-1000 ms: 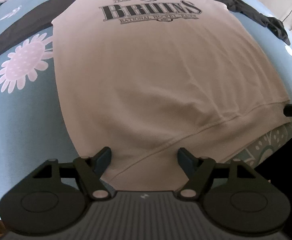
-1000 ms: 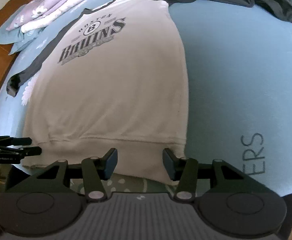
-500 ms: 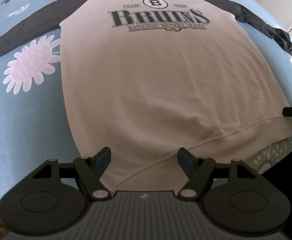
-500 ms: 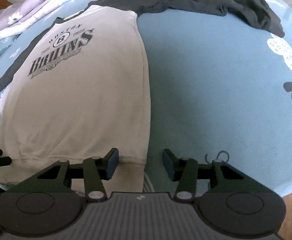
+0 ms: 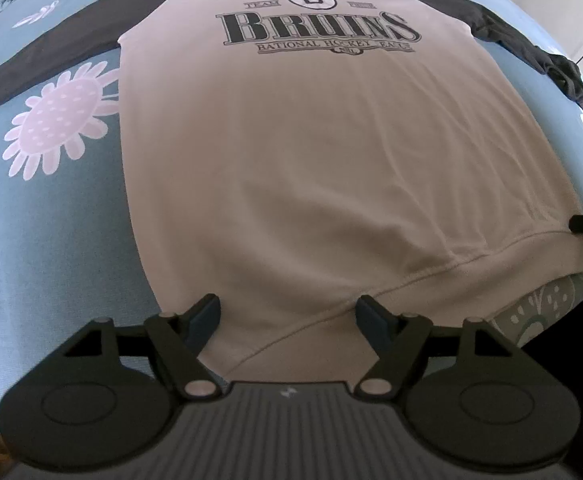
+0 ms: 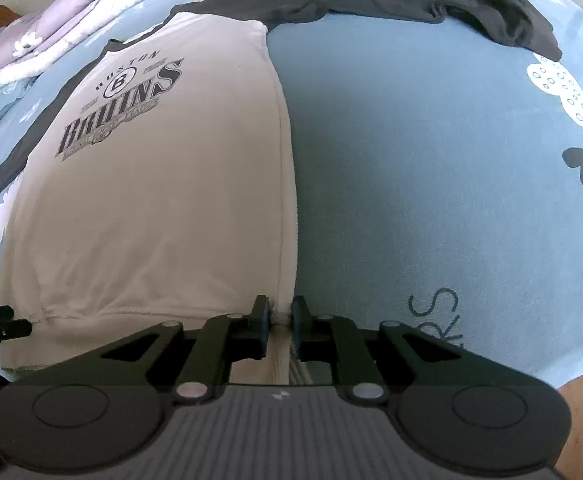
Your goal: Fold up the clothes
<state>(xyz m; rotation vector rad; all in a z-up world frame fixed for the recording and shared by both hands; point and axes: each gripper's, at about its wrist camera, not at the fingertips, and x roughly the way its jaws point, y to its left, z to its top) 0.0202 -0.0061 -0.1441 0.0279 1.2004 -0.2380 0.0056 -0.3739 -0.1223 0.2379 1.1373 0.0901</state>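
Shirt lies flat on the bed, hem at the near edge, long axis running away. Right gripper has just closed, pinching the hem's right corner; left gripper gapes over the left corner.

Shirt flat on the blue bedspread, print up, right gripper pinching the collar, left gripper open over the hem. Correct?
Not the collar. The right gripper has just been closing on the shirt at its bottom hem corner, as the right wrist view shows. The left gripper is open over the hem.
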